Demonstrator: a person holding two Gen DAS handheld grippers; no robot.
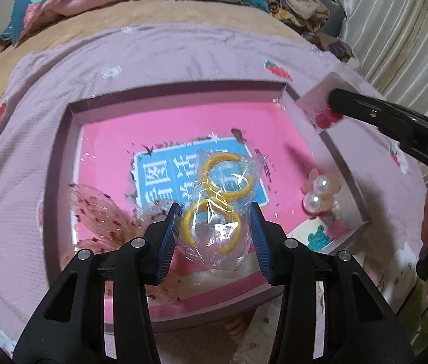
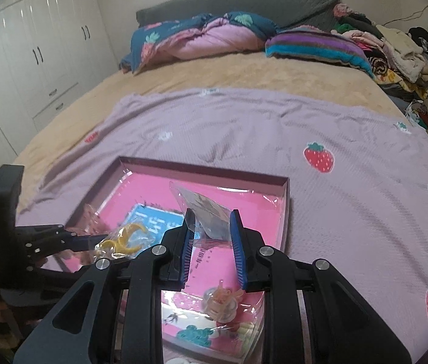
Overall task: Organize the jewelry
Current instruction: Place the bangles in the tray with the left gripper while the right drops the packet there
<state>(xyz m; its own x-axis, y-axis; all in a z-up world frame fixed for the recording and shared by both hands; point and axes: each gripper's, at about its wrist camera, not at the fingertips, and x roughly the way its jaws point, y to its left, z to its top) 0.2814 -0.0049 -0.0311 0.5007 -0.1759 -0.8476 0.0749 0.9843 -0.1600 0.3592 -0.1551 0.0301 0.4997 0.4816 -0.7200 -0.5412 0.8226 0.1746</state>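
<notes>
My left gripper [image 1: 217, 215] is shut on a clear bag with two yellow rings [image 1: 220, 203] and holds it above the shallow pink-lined box [image 1: 159, 121]; the bag also shows in the right wrist view [image 2: 124, 239]. My right gripper [image 2: 212, 227] is shut on a clear plastic packet [image 2: 206, 212] with something dark inside, above the same box [image 2: 201, 171]. In the left wrist view the right gripper's finger [image 1: 365, 112] holds that packet with red pieces [image 1: 326, 118] over the box's right corner.
In the box lie a blue label [image 1: 159, 179], a pink speckled bow in a bag [image 1: 104, 212], pearl flower pieces [image 1: 320, 194] and a small orange trinket [image 2: 223, 300]. The box rests on a lilac strawberry blanket [image 2: 320, 157] on a bed. Pillows and clothes [image 2: 395, 51] are piled at the back.
</notes>
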